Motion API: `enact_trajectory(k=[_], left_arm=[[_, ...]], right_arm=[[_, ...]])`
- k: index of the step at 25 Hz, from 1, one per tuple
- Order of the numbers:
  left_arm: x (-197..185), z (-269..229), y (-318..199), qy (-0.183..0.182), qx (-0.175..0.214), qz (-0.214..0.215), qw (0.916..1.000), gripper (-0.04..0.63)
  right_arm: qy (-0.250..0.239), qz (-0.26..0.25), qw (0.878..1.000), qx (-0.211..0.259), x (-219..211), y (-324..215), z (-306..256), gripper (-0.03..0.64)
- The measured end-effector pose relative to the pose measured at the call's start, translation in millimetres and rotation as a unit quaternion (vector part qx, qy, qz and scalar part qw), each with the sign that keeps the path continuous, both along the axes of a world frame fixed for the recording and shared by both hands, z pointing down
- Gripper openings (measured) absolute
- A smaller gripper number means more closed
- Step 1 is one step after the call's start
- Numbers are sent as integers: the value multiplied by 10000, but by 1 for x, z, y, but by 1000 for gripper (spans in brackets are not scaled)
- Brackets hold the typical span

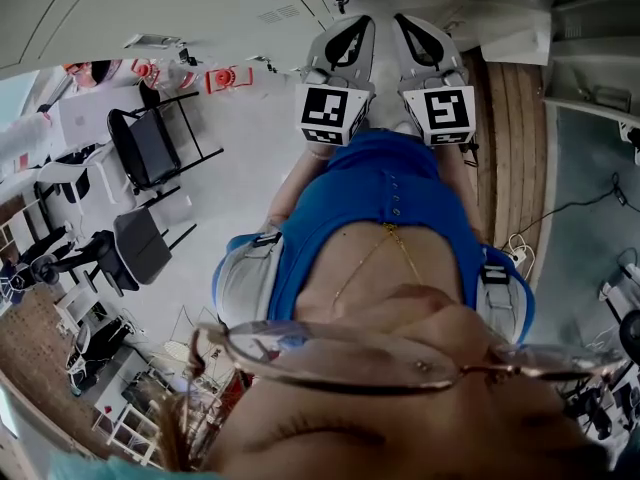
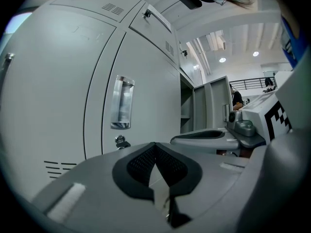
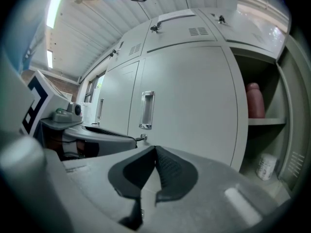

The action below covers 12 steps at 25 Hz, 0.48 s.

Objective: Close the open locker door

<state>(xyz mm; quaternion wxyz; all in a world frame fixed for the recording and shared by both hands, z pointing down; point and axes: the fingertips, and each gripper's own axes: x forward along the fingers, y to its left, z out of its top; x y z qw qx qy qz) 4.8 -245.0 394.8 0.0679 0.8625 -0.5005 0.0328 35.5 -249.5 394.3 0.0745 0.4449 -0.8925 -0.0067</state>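
A bank of grey lockers fills both gripper views. In the right gripper view one compartment stands open at the right, and its door is swung out at the frame's edge. Inside, a pinkish-red object rests on the shelf with a white container below it. My right gripper is shut and empty, facing the closed door with a recessed handle just left of the opening. My left gripper is also shut and empty, in front of another closed door's handle. The two grippers sit side by side.
From the left gripper view the open compartment lies beyond the right gripper's body. Behind the person are black chairs, a wooden floor strip and loose cables.
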Motion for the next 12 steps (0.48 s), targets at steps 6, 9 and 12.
enact_trajectory(k=[6, 9, 12], left_arm=[[7, -1, -1, -11, 4, 11, 10000, -2], [9, -1, 0, -16, 0, 23, 10000, -2], [11, 0, -1, -21, -1, 20, 10000, -2]], right_arm=[[-18, -13, 10000, -19, 6, -1, 1, 3], [-9, -22, 10000, -21, 8, 0, 0, 3], [10, -37, 10000, -29, 9, -1, 2, 3]])
